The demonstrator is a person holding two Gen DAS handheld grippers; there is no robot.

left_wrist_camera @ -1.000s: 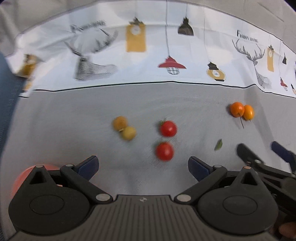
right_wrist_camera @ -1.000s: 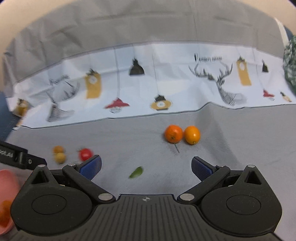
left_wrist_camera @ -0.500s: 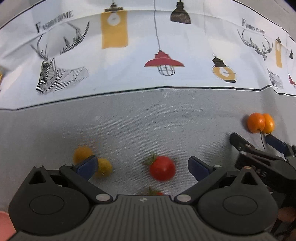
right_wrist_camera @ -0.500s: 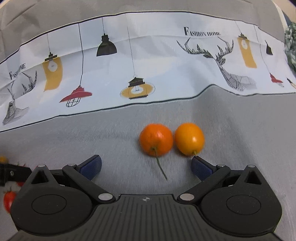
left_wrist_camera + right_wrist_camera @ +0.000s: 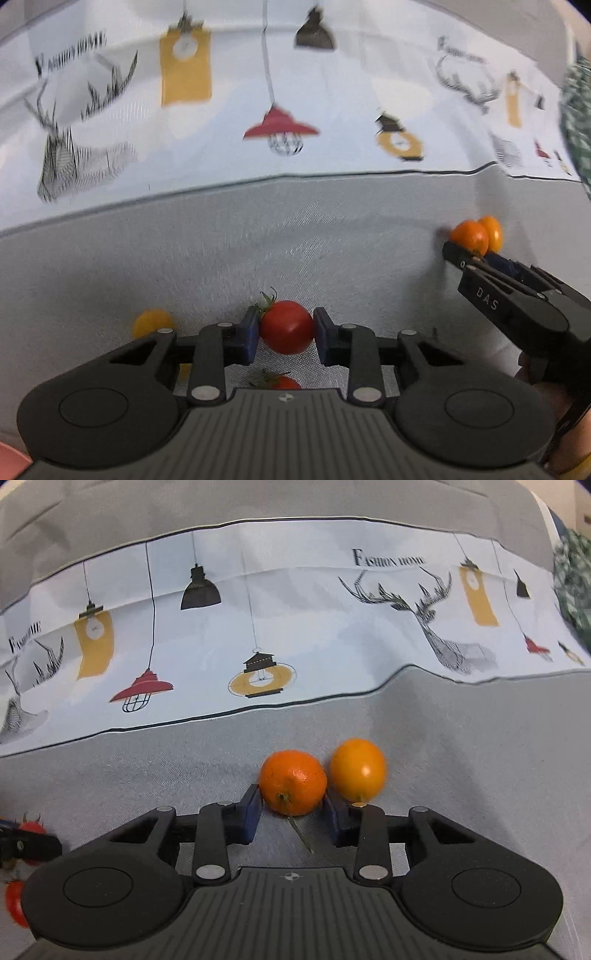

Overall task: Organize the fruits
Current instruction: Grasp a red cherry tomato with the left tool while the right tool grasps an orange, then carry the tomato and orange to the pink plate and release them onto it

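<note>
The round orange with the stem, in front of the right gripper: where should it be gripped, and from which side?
Grip the round orange across its widest middle, coming low and straight from the front, as the right gripper does now. One finger must slip into the narrow gap beside the oval orange, which sits close on its right. The stem faces the camera, so the smooth sides are free for the pads.

Red tomato [image 5: 287, 326], orange [image 5: 293, 787], both clamped
</note>
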